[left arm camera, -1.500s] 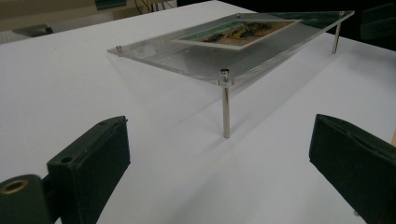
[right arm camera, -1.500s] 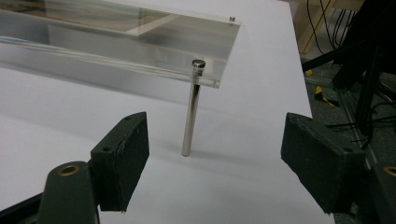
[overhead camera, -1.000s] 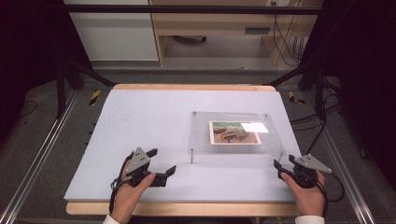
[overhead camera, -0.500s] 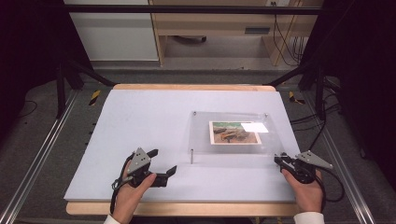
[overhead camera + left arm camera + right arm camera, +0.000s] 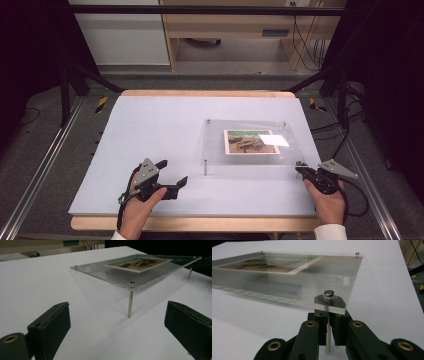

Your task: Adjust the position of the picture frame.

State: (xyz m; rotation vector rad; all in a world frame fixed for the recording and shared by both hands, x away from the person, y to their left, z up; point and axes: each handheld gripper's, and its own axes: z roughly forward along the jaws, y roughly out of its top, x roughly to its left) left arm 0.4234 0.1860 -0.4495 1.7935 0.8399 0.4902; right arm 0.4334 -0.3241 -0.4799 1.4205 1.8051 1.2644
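Acrylic panel (image 5: 250,145): clear, raised on thin metal legs above the white counter (image 5: 150,125), right of centre; a printed picture (image 5: 251,141) lies flat in it.
Right gripper (image 5: 301,168): your right hand holds it at the panel's near right corner. Its jaws have just been closing and now clamp the corner leg (image 5: 327,340) just below the panel, under the round metal cap (image 5: 329,293).
Left gripper (image 5: 172,175): your left hand rests it on the counter, near the front edge, apart from the panel. Its jaws stand wide open and hold nothing.
Near left leg (image 5: 130,302): upright, ahead of the left gripper's jaws, untouched.
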